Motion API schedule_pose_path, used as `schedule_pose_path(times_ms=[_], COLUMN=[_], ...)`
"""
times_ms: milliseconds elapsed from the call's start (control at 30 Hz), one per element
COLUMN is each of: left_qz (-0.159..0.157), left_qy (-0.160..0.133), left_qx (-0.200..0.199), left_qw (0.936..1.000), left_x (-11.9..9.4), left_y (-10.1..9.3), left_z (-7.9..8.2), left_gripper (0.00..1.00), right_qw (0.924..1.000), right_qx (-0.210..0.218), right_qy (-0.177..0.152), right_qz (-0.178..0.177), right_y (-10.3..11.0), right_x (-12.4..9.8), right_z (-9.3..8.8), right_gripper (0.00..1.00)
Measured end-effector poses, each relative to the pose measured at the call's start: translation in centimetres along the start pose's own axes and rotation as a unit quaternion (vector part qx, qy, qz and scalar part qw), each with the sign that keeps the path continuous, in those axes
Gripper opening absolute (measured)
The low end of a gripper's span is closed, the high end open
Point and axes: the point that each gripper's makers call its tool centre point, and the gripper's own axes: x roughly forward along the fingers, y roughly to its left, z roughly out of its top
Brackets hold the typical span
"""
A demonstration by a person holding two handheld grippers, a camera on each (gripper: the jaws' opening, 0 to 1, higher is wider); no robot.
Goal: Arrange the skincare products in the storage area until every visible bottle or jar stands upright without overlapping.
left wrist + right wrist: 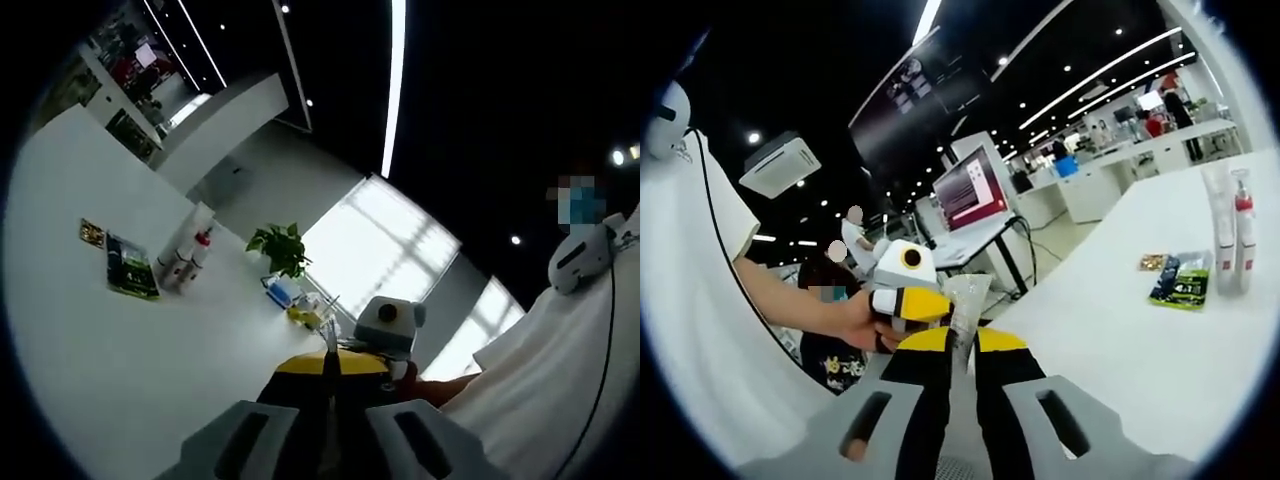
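- One translucent tube (966, 292), soft and flat-crimped at its far end, held up off the table (1120, 340) and well apart from the other products.
- Pinched at its near end between the yellow-tipped jaws of the right hand-held gripper (952, 345), which sit clenched on it in the right gripper view.
- Seen edge-on in the left gripper view as a thin clear strip rising from the tips of the left hand-held gripper (330, 368), likewise clamped on the same tube.
- Beside the tube in the right gripper view, the left hand-held gripper's yellow-and-black tip meets it from the left, with a person's hand (855, 318) wrapped around that tool.
- Farther out on the white table, a white tube (1218, 225) and a red-topped bottle (1243, 235), upright and just beside each other.
- Near their base, lying flat, a dark green packet (1181, 280); next to that, a small patterned packet (1153, 262).
- At the table's far edge in the left gripper view, a leafy potted plant (280, 248), with small blue and yellow items near it, too small to identify.
- Beyond the table in the right gripper view, a monitor (970, 190) with a reddish screen on a stand.
- Along one side of both views, a white sleeve (690, 300).
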Motion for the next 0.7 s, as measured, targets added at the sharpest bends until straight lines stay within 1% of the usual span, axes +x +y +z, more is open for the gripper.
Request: schedule_pose_path(times_ms=[133, 233, 300, 700], left_qz=[-0.014, -0.014, -0.015, -0.009], left_qy=[0.015, 0.025, 0.024, 0.033], left_qx=[0.008, 0.004, 0.001, -0.001], left_qw=[0.9998, 0.9996, 0.9996, 0.9994], left_x=[0.4, 0.4, 0.5, 0.4], left_y=[-0.4, -0.3, -0.4, -0.3], left_z=[-0.6, -0.9, -0.9, -1.4], left_gripper=[0.00, 0.01, 0.01, 0.04], right_qw=[0.9999, 0.9996, 0.9998, 0.9996], right_qx=[0.007, 0.017, 0.005, 0.020], right_qy=[-0.003, 0.004, 0.001, -0.007], right_qz=[0.013, 0.023, 0.018, 0.017], right_y=[0.4, 0.6, 0.7, 0.5], right_x=[0.0, -0.1, -0.1, -0.4], right_z=[0.1, -0.1, 0.0, 0.3], right_gripper=[0.08, 0.03, 0.02, 0.00])
